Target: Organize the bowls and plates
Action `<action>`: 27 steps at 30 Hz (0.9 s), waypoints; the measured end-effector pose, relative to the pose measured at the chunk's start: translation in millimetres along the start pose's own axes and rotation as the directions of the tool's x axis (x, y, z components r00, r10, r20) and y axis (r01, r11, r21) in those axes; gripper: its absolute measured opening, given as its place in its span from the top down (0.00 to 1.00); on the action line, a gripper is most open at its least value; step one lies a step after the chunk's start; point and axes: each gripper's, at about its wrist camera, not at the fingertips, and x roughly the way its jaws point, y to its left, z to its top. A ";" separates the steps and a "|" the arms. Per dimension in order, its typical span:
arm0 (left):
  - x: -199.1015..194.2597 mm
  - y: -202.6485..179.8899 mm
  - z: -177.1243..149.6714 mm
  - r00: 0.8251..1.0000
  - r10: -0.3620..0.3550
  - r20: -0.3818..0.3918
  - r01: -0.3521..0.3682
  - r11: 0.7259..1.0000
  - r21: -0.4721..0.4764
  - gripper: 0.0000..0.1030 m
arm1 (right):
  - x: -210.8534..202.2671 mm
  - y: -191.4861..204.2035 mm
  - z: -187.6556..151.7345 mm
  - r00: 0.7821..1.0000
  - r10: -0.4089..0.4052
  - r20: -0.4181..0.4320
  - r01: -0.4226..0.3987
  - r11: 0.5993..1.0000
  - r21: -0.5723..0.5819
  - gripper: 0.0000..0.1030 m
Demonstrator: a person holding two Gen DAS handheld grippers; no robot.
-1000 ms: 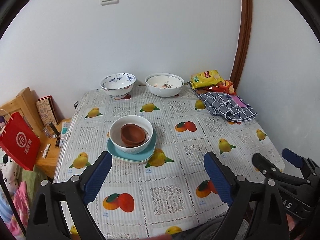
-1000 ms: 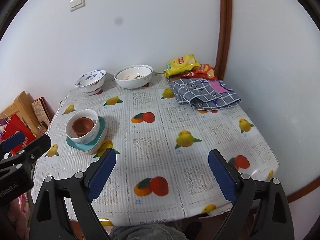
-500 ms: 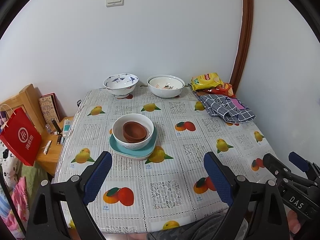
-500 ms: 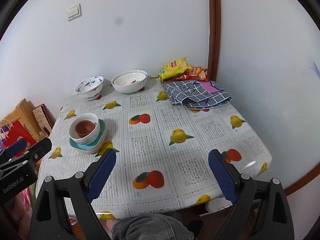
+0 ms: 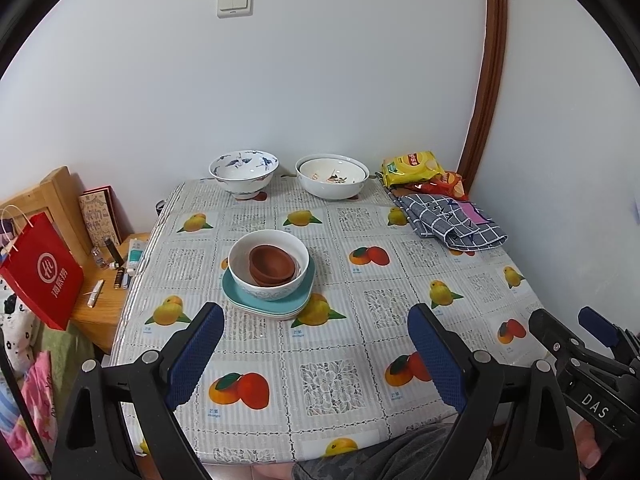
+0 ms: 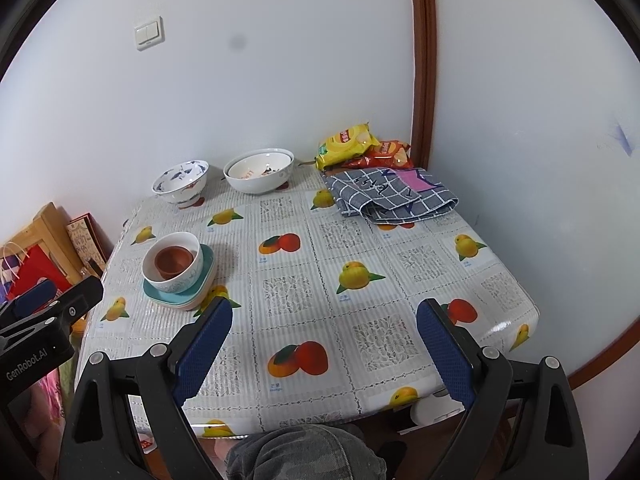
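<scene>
Both tongs (image 5: 316,344) (image 6: 324,340) gape empty above the table's (image 6: 400,396) bare near edge.

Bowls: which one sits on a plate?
The white bowl in the middle of the table, holding brown bowls, on the teal plate. The blue-patterned bowl and wide white bowl stand by the wall.

Tablecloth (image 5: 332,344): glossy plastic, ribbed texture, fruit print, glare at near right corner.
White bowl (image 5: 269,264) on teal plate (image 5: 256,307): glazed ceramic, smooth, shiny.
Brown bowls (image 5: 273,264) inside white bowl: matt, clay-like.
Checked cloth (image 5: 452,222) right of white bowl: soft woven fabric, folded.
Snack bags (image 5: 412,163) behind cloth: shiny foil.
Red bag (image 5: 42,276) left of table: smooth paper.
Left tool (image 5: 316,356): black matt plastic, blue textured pads, metal rivets.
</scene>
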 end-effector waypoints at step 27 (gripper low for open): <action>-4.7 1.1 -0.2 1.000 -0.003 0.004 0.003 1.000 -0.006 0.10 | -8.9 0.2 -0.2 1.000 0.006 0.015 -0.006 1.000 -0.003 0.10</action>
